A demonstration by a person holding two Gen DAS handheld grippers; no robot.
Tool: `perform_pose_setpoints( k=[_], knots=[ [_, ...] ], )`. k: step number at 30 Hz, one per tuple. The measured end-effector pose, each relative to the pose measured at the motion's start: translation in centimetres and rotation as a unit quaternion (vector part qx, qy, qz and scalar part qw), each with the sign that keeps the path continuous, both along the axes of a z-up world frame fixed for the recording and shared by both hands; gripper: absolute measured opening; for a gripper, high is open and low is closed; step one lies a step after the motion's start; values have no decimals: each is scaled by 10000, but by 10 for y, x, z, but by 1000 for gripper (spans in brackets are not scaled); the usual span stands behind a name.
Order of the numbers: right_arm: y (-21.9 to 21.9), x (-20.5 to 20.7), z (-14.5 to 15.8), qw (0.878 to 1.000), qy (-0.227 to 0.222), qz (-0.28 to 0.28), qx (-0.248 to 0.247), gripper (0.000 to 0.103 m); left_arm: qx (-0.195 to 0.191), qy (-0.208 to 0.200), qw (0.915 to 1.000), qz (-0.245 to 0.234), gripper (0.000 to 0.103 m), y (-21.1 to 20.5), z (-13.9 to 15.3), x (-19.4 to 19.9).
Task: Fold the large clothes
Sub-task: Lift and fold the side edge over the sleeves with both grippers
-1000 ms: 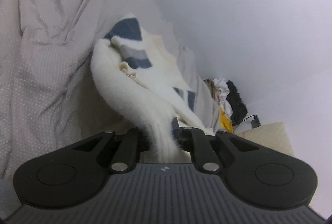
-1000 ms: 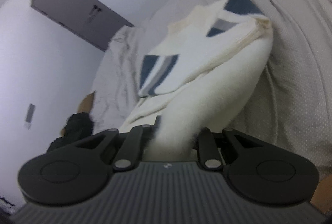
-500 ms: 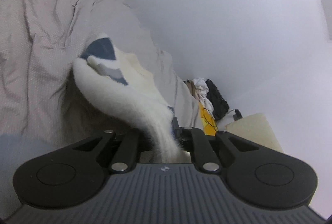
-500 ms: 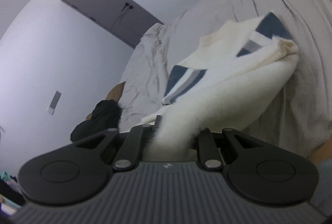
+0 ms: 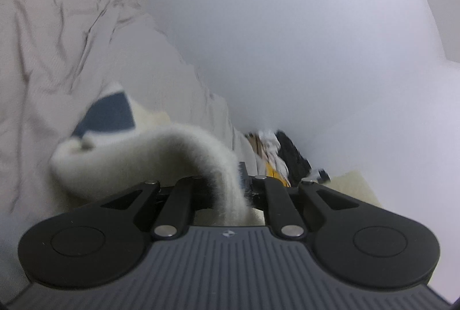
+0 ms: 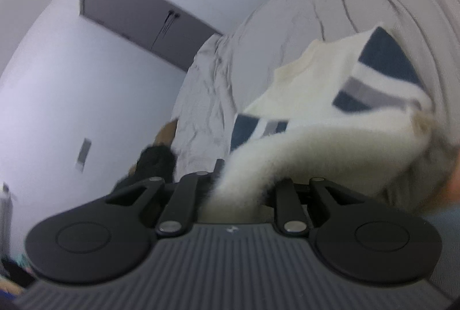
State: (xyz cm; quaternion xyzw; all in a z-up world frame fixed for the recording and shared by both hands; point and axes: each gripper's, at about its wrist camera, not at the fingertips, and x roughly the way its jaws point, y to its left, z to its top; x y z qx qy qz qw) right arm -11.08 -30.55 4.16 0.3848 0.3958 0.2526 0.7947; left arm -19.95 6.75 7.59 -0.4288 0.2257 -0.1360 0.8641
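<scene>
Risks first, judged from how things are lying now. Both hand-held grippers are pinching only a narrow bunch of the fluffy cream sweater [image 5: 184, 155], not a flat edge. The pile is thick and springy, so the cloth could be creeping out of either pinch while it is being carried over. If one side is letting go, the fold is likely to be landing skewed, with one corner dragging. The sweater is already doubled and sagging between the two grips; uneven height or pace between the hands could be twisting it and burying the navy and grey bands [image 6: 371, 83] in a lumpy crease. The bed cover [image 5: 51, 57] underneath is rumpled, so it may be catching the cloth and bunching along with it.

Left hand-held gripper [image 5: 227, 189]: clamped on a tuft of sweater that is spilling back toward the camera between the fingers. It is pointing forward and tipped upward, with much bare wall [image 5: 287, 37] filling the far right.

Right hand-held gripper [image 6: 241, 189]: likewise clamped on a thick roll of the same sweater. It is tilted, looking along the bed toward a grey door [image 6: 138, 22] at far left.

The sweater is arching out from both grips, its far part resting on the bed cover. Beyond the left grip, a small heap of clothes [image 5: 276, 149] is sitting against the wall. Blur is softening the edges in both views.
</scene>
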Motion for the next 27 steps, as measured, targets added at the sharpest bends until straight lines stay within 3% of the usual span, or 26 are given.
perform_pose_setpoints(
  k=[4,7,12,21,27],
  knots=[
    [-1,56,-13,9992,116,-359,166,20,-480,95,9988,72,11,-2,-4,69],
    [0,107,-31,9977,201,-574,309,20,-152,98,9993,333,11,-10,-1,115],
    [2,177,-63,9930,618,-899,454,20,-68,273,9980,573,11,-14,-21,196],
    [10,255,-131,9891,991,-941,543,21,199,261,9977,590,12,-4,-103,281],
    [14,288,-183,9848,1450,-813,500,21,504,680,9947,579,12,0,-154,326]
  ],
)
